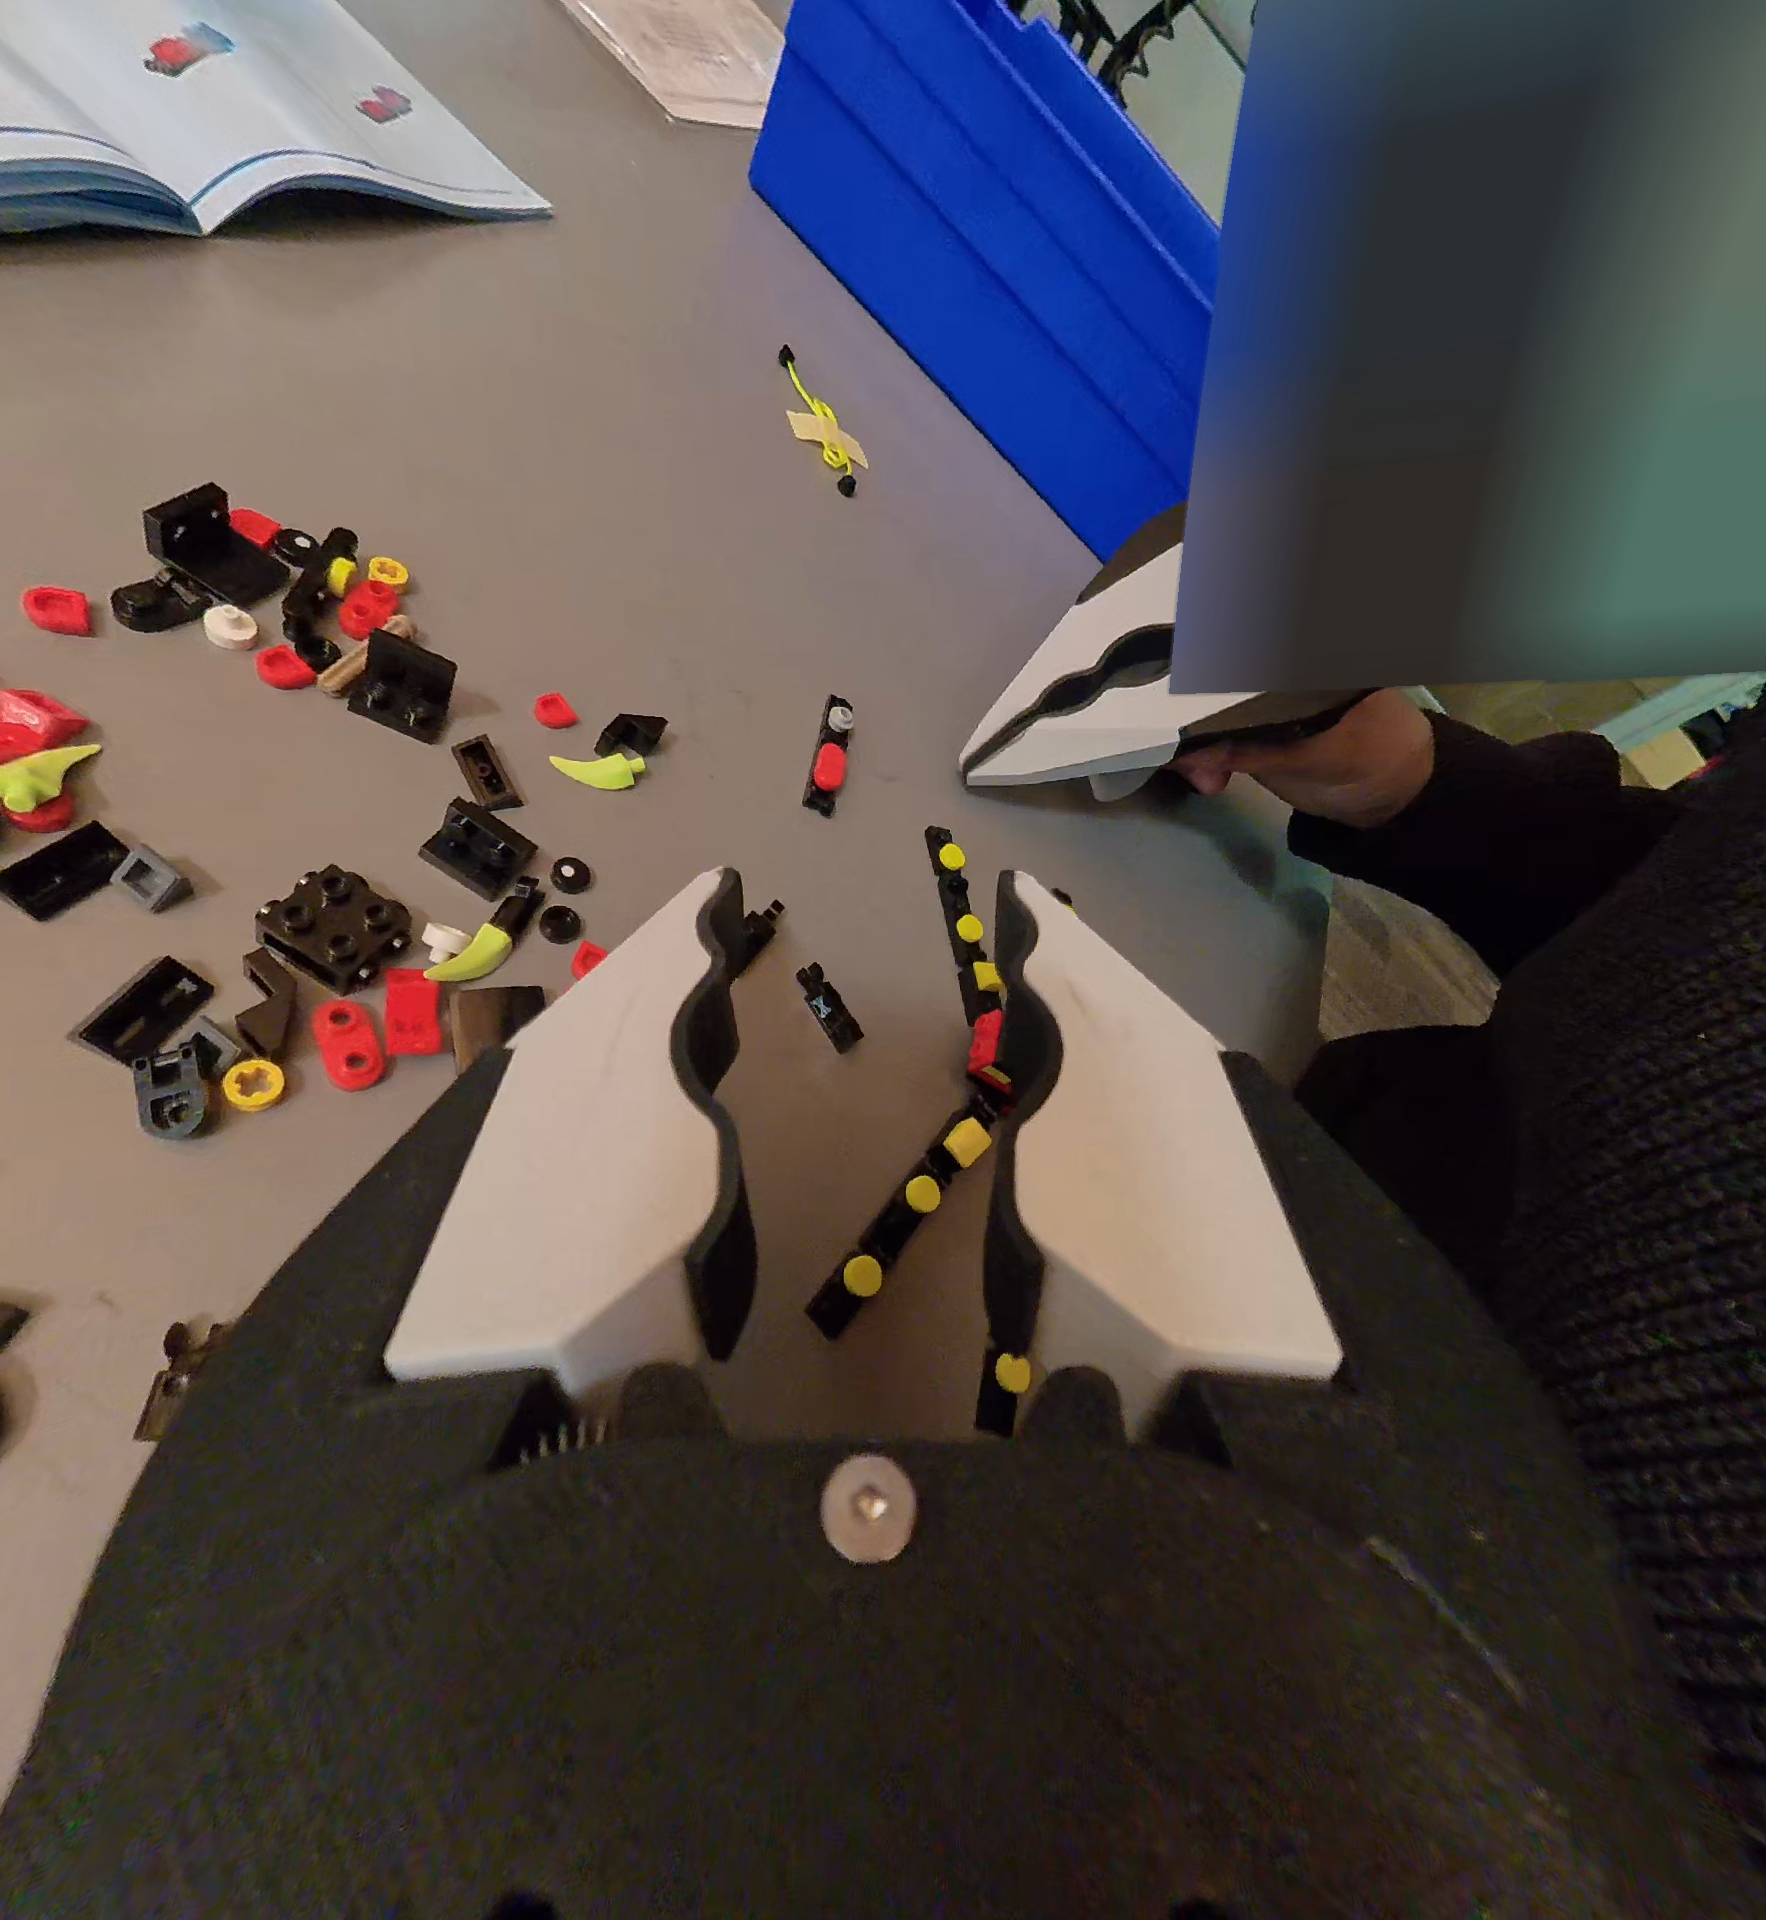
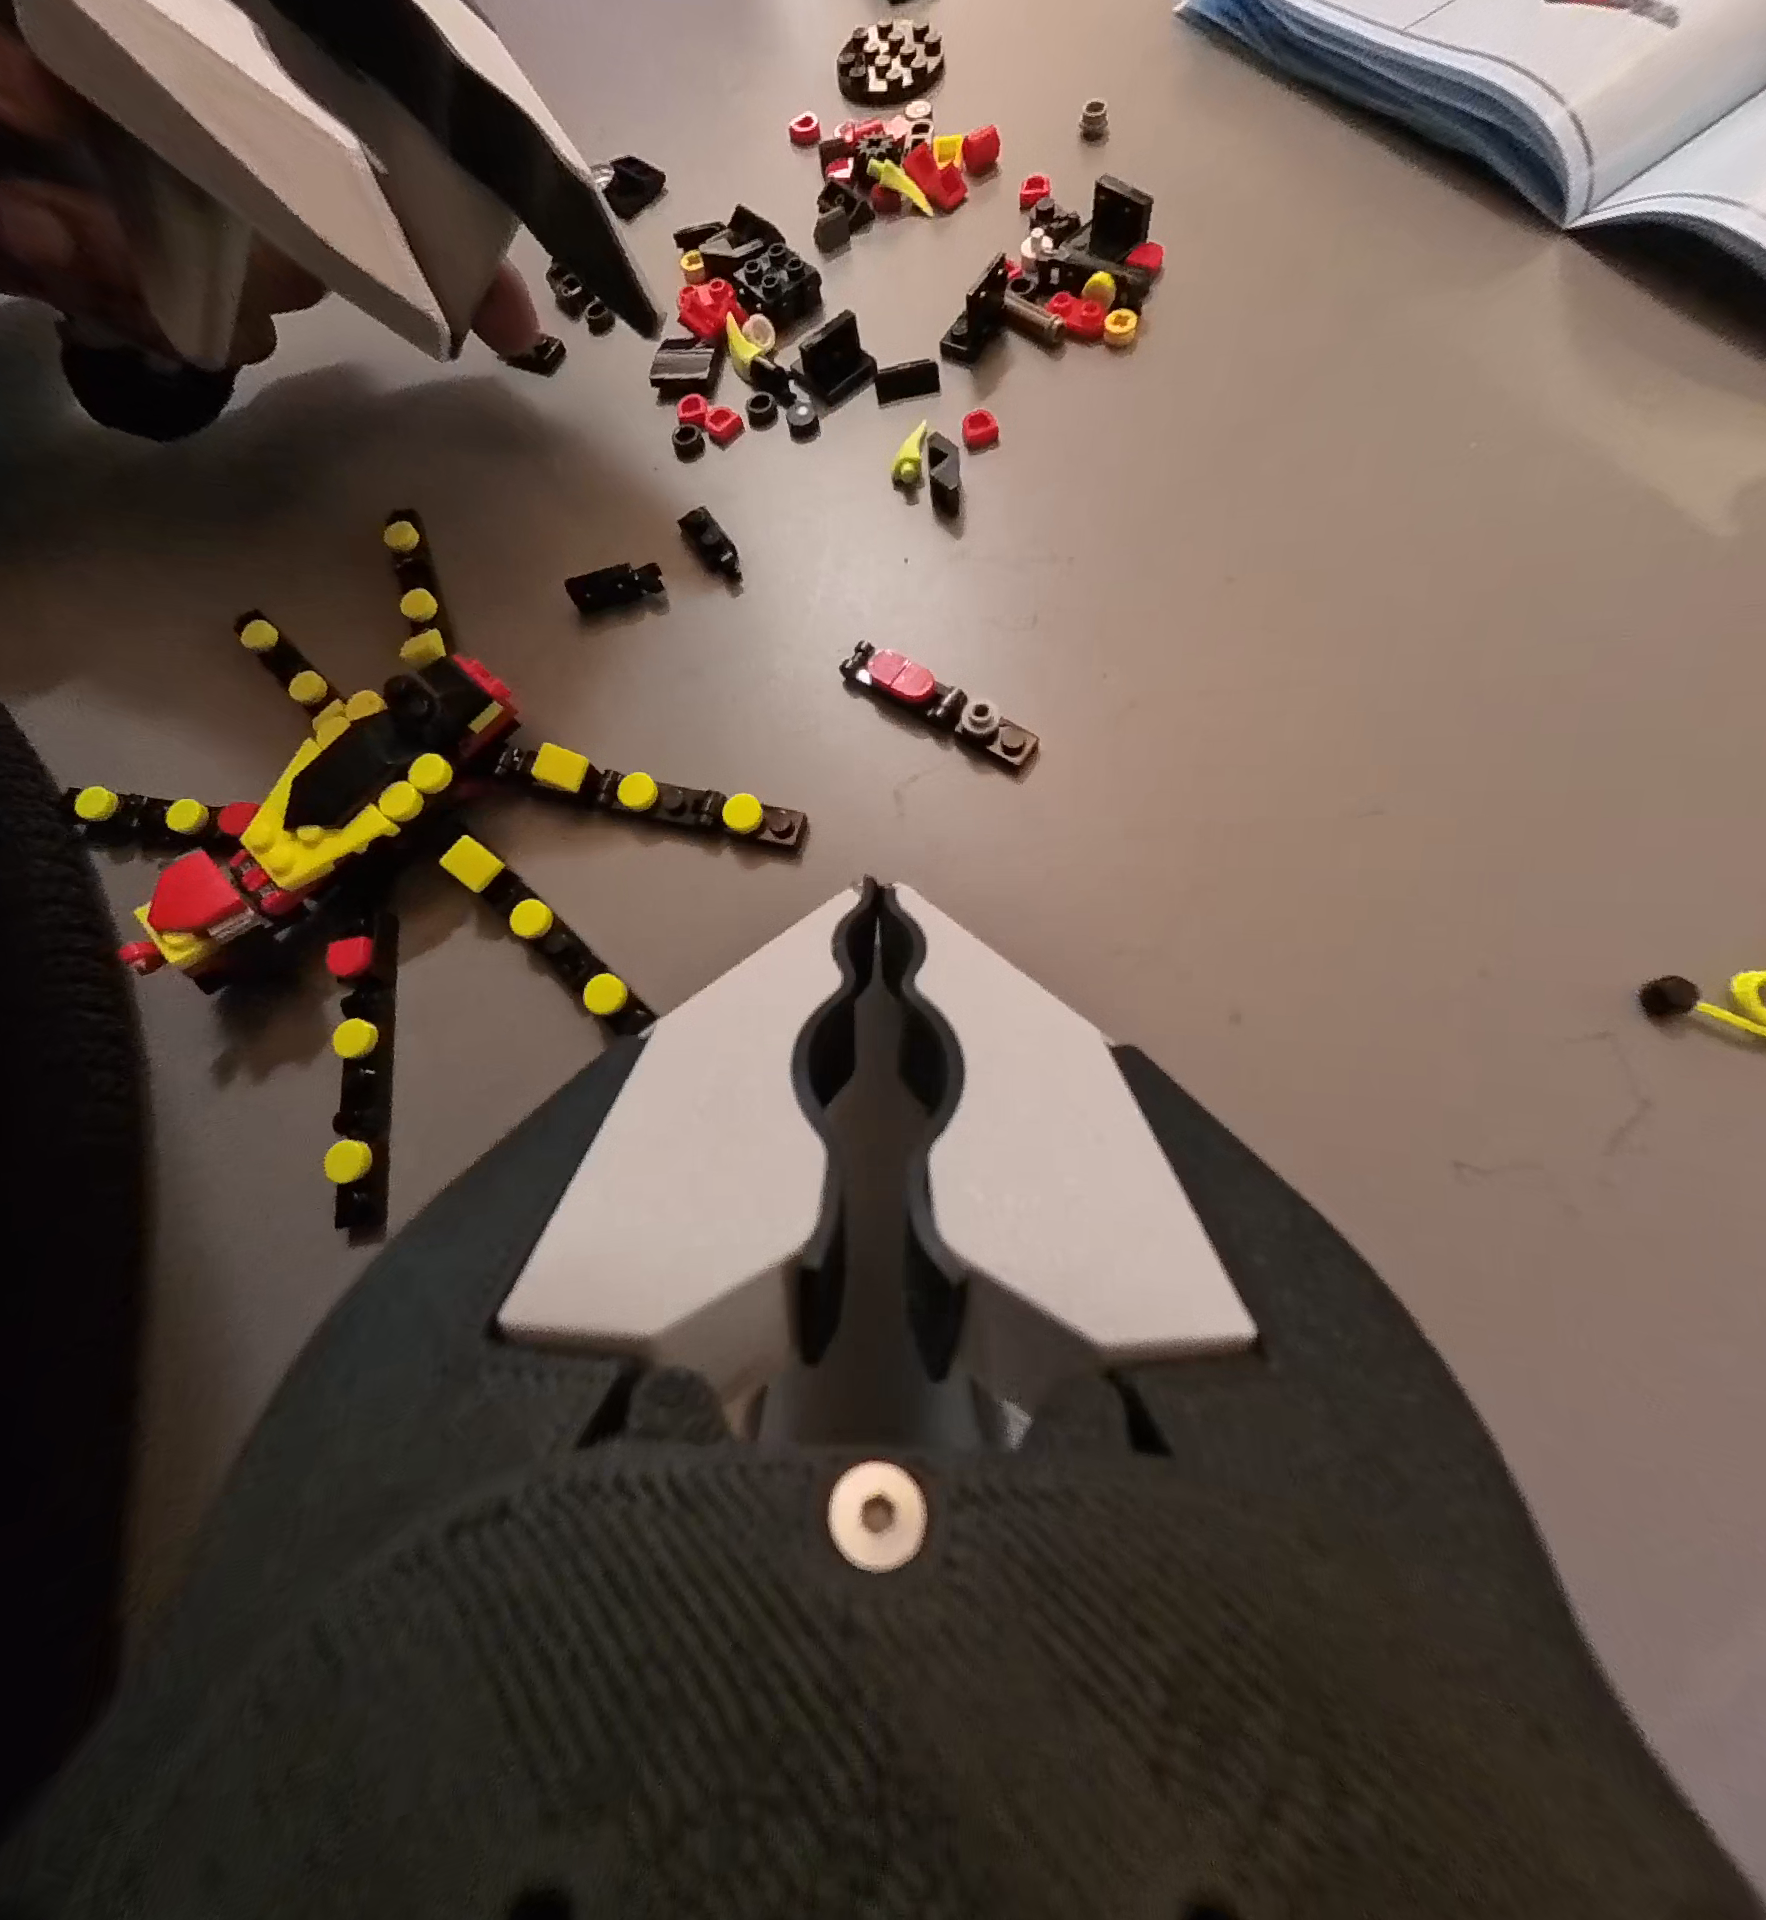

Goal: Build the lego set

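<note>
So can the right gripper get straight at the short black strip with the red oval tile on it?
Probably yes. The black strip with the red oval tile lies alone on bare grey table just ahead of the right gripper; nothing lies between them. Its fingers are shut, though, so they must open first.

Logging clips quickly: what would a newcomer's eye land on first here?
The half-built spider, yellow-dotted black legs splayed, lies left of the shut right gripper. Beyond it, loose pieces are scattered toward the booklet. The left gripper hangs open over one leg.
</note>
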Demonstrator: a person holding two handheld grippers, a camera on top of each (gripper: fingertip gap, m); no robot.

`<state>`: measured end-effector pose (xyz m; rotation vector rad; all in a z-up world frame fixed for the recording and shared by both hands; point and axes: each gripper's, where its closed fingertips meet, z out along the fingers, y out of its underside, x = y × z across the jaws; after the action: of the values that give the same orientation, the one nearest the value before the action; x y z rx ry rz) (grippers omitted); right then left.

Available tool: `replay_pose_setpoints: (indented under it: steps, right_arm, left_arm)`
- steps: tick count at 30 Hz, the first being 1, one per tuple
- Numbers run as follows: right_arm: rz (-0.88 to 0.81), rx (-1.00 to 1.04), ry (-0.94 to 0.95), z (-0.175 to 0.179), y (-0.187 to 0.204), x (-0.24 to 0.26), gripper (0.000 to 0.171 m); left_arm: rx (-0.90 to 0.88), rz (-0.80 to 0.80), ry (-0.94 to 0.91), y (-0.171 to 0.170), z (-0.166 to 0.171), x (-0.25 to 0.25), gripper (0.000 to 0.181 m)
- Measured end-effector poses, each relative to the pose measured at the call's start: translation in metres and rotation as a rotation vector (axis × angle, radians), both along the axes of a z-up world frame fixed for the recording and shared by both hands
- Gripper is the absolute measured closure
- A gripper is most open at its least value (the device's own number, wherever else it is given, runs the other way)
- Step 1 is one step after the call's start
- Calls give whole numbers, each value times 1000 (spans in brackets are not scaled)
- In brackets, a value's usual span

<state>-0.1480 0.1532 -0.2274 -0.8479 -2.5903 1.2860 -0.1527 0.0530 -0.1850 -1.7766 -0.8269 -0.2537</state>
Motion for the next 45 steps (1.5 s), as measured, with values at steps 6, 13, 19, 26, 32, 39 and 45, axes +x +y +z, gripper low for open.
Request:
replay_pose_setpoints:
  steps: [6,13,19,26,32,39,45]
  right_arm:
    - [-1,16,-21,-4,0,0,171]
    - [1,20,-32,-5,0,0,171]
    - [-1,17,-40,-6,0,0,171]
    - [-1,12,-48,-6,0,-1,171]
    - [-1,10,-52,-6,0,-1,171]
    - [-26,-27,-108,-6,2,-5,171]
    - [-11,-86,-138,0,1,-2,171]
  left_arm:
    - [4,-1,-11,-1,0,0,141]
    - [2,-16,-21,-1,-1,3,147]
    - [10,-23,-31,0,-1,4,153]
    - [5,-20,-31,-1,-1,4,155]
    - [2,-16,-31,-1,-2,3,155]
    - [-180,108,208,-35,-2,-51,158]
    - [-527,-35,435,-49,-24,-113,158]
